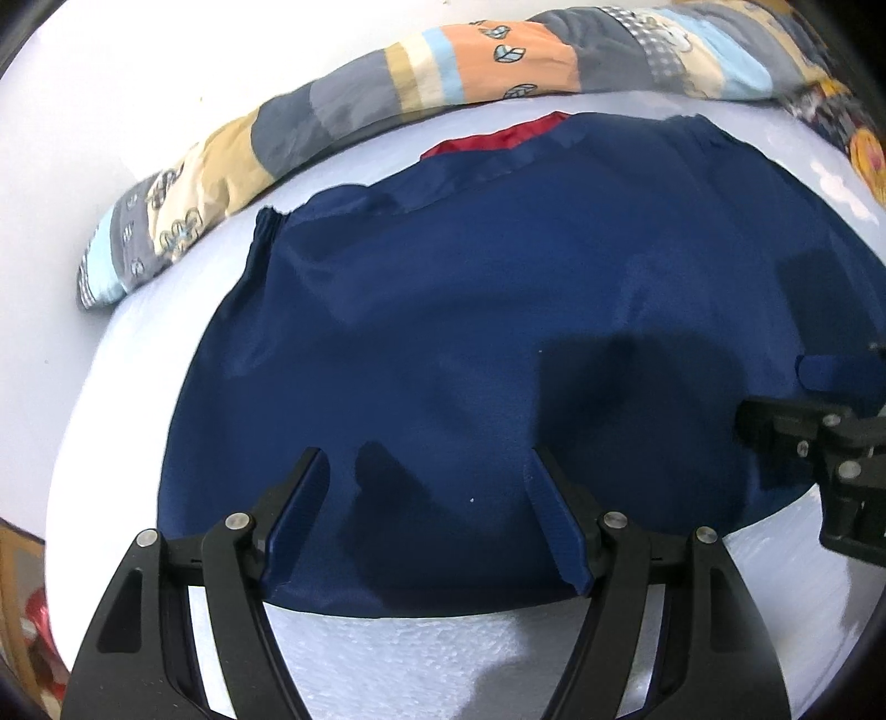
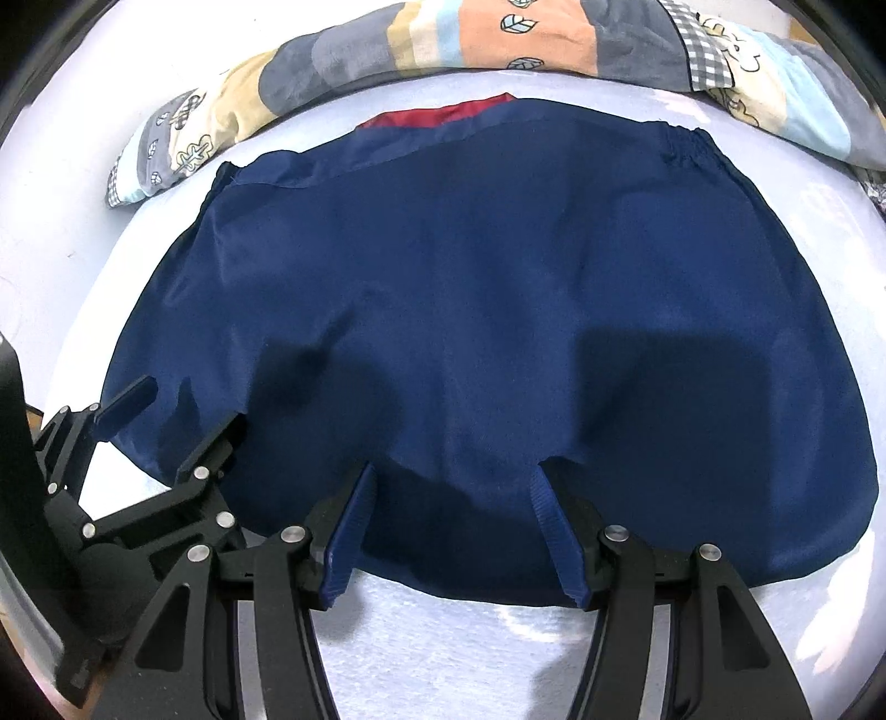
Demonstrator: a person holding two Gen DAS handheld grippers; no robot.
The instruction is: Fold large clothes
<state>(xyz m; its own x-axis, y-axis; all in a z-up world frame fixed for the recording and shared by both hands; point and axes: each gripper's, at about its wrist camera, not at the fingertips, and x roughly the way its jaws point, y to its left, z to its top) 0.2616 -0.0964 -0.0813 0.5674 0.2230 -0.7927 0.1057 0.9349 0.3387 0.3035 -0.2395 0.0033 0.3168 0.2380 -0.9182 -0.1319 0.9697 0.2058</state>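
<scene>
A large navy blue garment [image 1: 470, 310] lies spread flat on a pale bed sheet [image 1: 421, 653], its gathered elastic edge at the far side. A strip of red lining [image 1: 493, 138] peeks out at its far edge. It also shows in the right wrist view [image 2: 487, 288], with the red lining [image 2: 437, 117]. My left gripper [image 1: 426, 459] is open, hovering over the garment's near edge, holding nothing. My right gripper [image 2: 454, 476] is open over the same near edge, empty. Each gripper shows in the other's view: the right one [image 1: 819, 387] and the left one [image 2: 171, 410].
A rolled patchwork quilt [image 1: 387, 99] in orange, grey, beige and light blue lies along the far side of the bed, also in the right wrist view [image 2: 498, 44]. The bed's left edge drops off to a wooden item [image 1: 16, 581].
</scene>
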